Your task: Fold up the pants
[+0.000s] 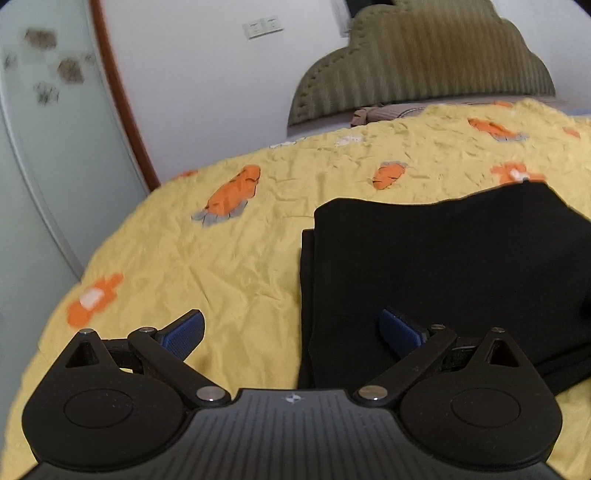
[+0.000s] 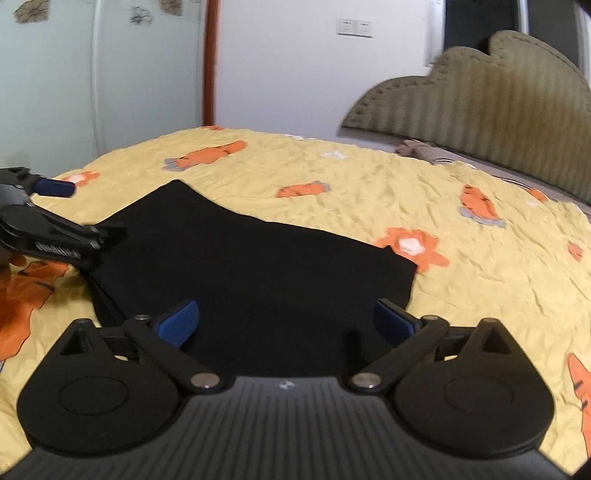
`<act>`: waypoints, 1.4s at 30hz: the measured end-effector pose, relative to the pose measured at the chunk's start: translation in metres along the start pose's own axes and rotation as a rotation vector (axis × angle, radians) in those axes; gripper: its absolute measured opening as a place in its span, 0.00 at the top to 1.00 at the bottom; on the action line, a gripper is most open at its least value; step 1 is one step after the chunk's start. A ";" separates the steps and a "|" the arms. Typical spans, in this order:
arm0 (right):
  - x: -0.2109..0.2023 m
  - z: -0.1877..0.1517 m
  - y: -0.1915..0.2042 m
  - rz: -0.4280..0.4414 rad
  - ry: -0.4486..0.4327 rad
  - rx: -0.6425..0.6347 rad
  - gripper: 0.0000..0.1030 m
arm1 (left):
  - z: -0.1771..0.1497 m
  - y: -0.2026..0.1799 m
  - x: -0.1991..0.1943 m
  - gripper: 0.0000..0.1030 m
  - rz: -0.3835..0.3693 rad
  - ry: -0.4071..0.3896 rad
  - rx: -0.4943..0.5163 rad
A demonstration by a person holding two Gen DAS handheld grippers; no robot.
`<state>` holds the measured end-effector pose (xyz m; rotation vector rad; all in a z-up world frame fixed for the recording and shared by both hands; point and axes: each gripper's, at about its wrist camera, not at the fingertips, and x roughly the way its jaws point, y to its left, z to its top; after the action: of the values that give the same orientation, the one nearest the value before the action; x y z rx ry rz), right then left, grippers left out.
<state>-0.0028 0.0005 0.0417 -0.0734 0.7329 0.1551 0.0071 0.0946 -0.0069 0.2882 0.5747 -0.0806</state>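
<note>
The black pants (image 1: 443,266) lie folded into a compact stack on the yellow bedspread (image 1: 221,266); they also show in the right wrist view (image 2: 258,273). My left gripper (image 1: 291,332) is open and empty, just above the left edge of the stack, one blue pad (image 1: 184,332) over the bedspread and the other (image 1: 399,332) over the cloth. My right gripper (image 2: 286,323) is open and empty, low over the near edge of the pants. The left gripper also appears at the left of the right wrist view (image 2: 55,218).
The bedspread has orange carrot prints (image 2: 410,245). A padded olive headboard (image 2: 480,96) stands at the back. A white wall with sockets (image 2: 354,26) and a frosted glass door (image 1: 48,147) lie beyond the bed.
</note>
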 end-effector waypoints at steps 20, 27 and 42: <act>0.013 -0.035 -0.005 -0.010 -0.011 0.076 0.00 | 0.040 -0.062 0.019 0.01 -0.073 0.033 0.018; 0.014 -0.035 -0.006 -0.003 -0.008 0.088 0.00 | 0.030 -0.058 0.028 0.01 -0.064 0.060 -0.034; 0.015 -0.034 -0.007 -0.004 -0.009 0.095 0.00 | 0.023 -0.059 0.030 0.00 -0.050 0.037 -0.067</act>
<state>-0.0135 -0.0085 0.0066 0.0166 0.7305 0.1161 0.0353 0.0320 -0.0197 0.2107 0.6203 -0.1037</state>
